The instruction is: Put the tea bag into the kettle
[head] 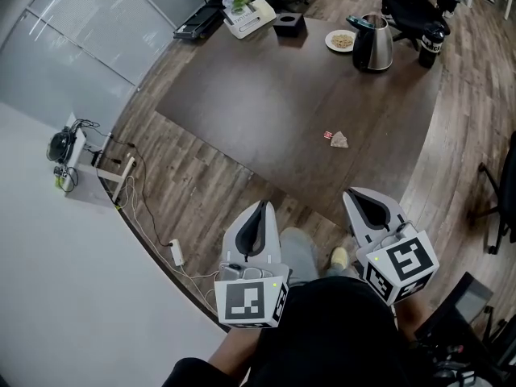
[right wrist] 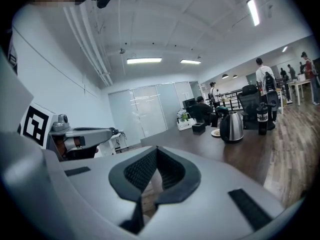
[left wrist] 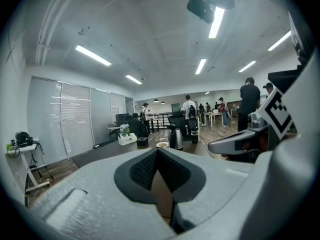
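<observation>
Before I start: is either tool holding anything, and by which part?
Nothing. The left tool and right tool are shut, empty; the tea bag lies on the table.

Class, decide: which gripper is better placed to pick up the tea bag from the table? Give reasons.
Probably the right. The right gripper sits closer to the tea bag than the left gripper, and the kettle stands on that side too. Both are shut and empty.
</observation>
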Available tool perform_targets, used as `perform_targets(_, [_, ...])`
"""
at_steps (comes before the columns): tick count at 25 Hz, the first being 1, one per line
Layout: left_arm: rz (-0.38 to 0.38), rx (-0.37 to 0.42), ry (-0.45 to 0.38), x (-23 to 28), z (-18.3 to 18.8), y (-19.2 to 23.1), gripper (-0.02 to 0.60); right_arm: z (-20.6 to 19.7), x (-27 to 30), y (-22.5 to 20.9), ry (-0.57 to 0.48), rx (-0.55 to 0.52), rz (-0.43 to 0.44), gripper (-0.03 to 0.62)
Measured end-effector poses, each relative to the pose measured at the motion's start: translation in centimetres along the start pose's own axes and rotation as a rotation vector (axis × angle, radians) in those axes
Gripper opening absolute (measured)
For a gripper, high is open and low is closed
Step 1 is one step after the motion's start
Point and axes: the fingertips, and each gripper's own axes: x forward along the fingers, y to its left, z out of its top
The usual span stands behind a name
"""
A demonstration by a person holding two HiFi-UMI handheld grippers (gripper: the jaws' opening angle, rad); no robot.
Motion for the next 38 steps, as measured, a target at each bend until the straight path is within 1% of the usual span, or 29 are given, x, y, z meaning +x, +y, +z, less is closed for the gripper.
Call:
perform_targets(6, [-0.02, 0.008, -0.008, 0.7, 0.2, -0.7, 0.003, 0.1, -0.1, -0.6, -0.001, 0.005, -0.01, 0.006])
perform_targets(13, [-0.023, 0.006, -0.012, 1.1, 0.1, -0.4, 0.003, 0.1, 0.2, -0.9, 0.0, 0.003, -0.021, 0.006])
perform_targets(20, [-0.046, 0.007, -0.031, 2.0, 0.4, -0.7, 0.003, -0.1, 0.2, -1.2, -0.001, -0.001, -0.04, 0.006])
perform_targets(29, [-0.062, -0.001, -0.032, 3.3, 0.2, 0.8, 0.003, 0.3, 2.1, -0.9, 0.011, -0.013, -0.052, 0.006])
perform_targets(38, [-0.094, -0.002, -0.025, 6.2, 0.1, 2.1, 0.003, 0.6, 4.5, -2.0, 0.023, -0.009, -0.079, 0.006])
